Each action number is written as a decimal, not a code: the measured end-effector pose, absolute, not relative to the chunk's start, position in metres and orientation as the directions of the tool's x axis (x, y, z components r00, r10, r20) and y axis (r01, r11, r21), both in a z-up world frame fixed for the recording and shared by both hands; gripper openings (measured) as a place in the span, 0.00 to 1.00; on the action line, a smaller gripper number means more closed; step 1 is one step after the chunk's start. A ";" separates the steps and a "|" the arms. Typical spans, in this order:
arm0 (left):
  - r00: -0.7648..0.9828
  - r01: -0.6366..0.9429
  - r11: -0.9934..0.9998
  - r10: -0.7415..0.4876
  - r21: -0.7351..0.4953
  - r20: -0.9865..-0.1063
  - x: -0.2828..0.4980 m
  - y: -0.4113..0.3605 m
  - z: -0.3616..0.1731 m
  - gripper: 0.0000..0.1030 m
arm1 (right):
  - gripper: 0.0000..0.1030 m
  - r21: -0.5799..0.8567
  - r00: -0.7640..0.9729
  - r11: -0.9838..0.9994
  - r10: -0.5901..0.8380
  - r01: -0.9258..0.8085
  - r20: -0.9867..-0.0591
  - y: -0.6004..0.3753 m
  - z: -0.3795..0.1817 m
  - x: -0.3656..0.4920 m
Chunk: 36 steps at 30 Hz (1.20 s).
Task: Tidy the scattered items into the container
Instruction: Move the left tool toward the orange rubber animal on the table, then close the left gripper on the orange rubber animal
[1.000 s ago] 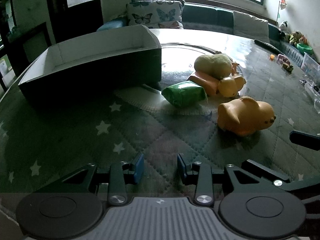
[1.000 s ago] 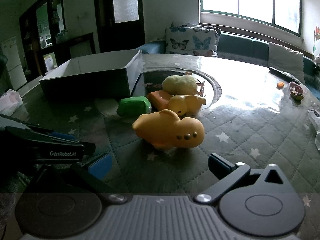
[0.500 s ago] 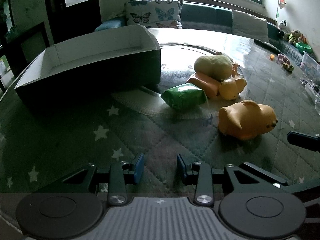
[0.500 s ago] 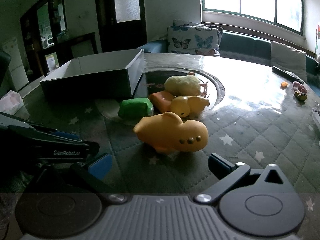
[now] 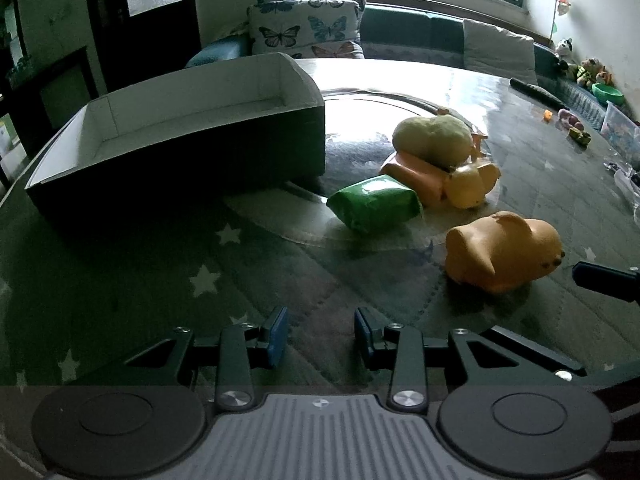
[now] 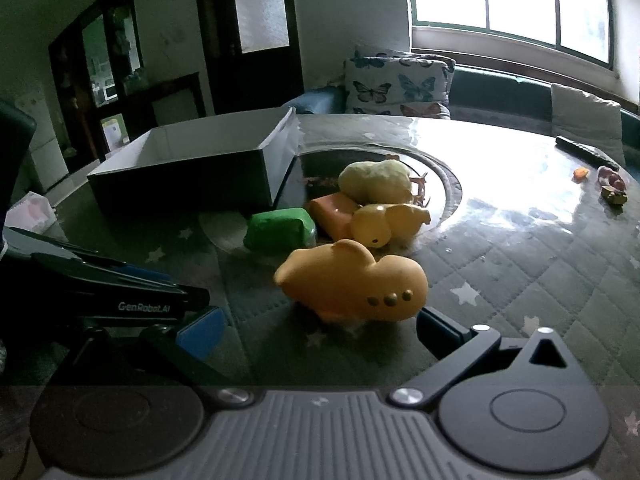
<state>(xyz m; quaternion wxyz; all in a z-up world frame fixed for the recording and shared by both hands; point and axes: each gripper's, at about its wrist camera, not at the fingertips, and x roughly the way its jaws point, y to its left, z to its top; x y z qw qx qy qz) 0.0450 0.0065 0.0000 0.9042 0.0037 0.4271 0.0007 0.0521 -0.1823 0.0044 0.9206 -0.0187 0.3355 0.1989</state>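
Left gripper (image 5: 320,334) parted a bit, holding nothing, low over the table (image 5: 160,280). Right gripper (image 6: 320,330) spread wide, right in front of the orange toy (image 6: 352,282). Box (image 5: 180,136) well back-left, green pack (image 5: 374,202) near it.

Pretty clearly someone's living room at home: butterfly-print cushion (image 6: 400,86) on a teal window sofa (image 6: 520,88), dark wooden door (image 6: 256,36), quilted star tablecloth (image 5: 208,280) under clear plastic, plush toys (image 5: 588,72) piled near the wall.
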 end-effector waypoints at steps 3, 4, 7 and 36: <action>0.635 -0.003 1.000 0.007 0.006 -0.773 0.048 0.009 0.000 0.38 | 1.00 0.100 0.695 0.919 0.356 -0.381 -0.625 -0.183 0.004 0.054; 0.635 -0.004 1.000 0.007 0.006 -0.773 0.049 0.010 0.000 0.38 | 1.00 0.099 0.694 0.919 0.356 -0.382 -0.625 -0.184 0.003 0.055; 0.633 -0.003 1.000 0.006 0.005 -0.775 0.053 0.011 -0.001 0.38 | 1.00 0.096 0.695 0.919 0.354 -0.383 -0.626 -0.185 0.003 0.057; 0.671 0.067 0.995 -0.101 -0.076 -0.735 0.049 0.016 0.022 0.38 | 0.82 0.100 0.685 0.916 0.359 -0.387 -0.633 -0.191 0.000 0.070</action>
